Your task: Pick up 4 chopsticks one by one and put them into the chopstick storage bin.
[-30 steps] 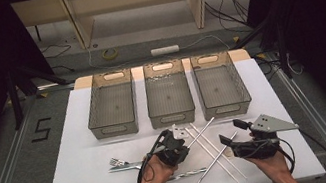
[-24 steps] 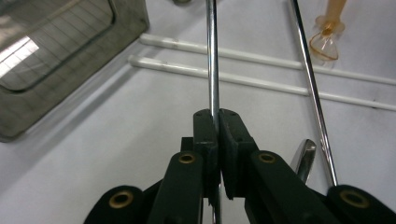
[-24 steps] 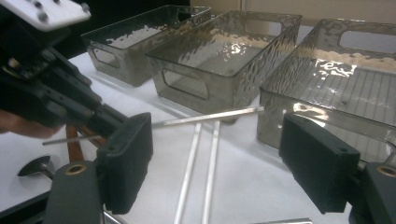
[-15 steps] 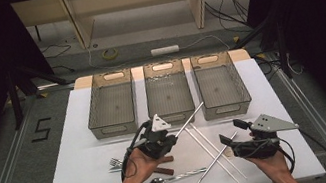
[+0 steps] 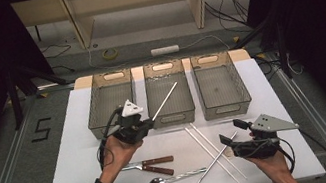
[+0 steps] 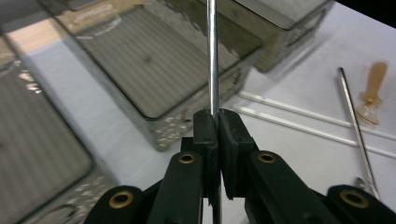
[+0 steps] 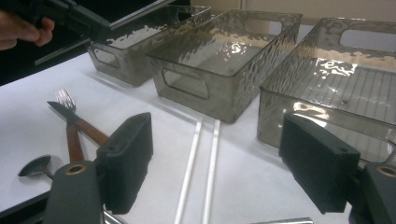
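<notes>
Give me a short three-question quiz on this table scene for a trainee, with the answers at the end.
1. True or false: the left gripper is shut on a thin silver metal chopstick.
2. Over which clear smoky plastic bin does that chopstick's far end hang? A the left bin, B the middle bin, C the right bin.
3. What state are the right gripper's jaws in, and do they hold anything?

Key
1. True: in the left gripper view the pads clamp the rod.
2. B.
3. Open and empty, low over the white table near two white plastic chopsticks.
</notes>
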The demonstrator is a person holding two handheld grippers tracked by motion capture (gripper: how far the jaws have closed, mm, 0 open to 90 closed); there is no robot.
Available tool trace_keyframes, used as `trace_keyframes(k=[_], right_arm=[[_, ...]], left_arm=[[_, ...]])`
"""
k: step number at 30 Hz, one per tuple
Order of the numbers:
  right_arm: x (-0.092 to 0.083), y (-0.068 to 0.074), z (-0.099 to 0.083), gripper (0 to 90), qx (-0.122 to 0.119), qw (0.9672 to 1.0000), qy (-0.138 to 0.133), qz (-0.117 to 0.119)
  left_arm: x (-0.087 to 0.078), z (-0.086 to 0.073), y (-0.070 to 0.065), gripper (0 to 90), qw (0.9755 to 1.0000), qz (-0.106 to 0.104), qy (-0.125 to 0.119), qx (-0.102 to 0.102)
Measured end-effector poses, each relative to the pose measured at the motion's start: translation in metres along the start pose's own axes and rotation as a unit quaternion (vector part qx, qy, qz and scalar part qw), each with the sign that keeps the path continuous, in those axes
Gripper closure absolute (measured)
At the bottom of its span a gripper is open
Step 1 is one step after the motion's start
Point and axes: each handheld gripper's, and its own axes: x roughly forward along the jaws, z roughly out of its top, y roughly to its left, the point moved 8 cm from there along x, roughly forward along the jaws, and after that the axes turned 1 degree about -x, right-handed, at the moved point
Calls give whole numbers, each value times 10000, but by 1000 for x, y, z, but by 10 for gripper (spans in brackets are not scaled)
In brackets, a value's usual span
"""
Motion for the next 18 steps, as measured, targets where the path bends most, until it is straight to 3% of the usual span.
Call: trace_keyframes(k=[8, 18], right_arm=[[0, 0, 0, 271, 25, 10000, 3, 6], [1, -1, 0, 271, 44, 10000, 3, 14]], left_arm=[[-10, 8, 42, 855, 9989, 340, -157, -271], [-16, 15, 96, 856, 9940, 778, -292, -715]])
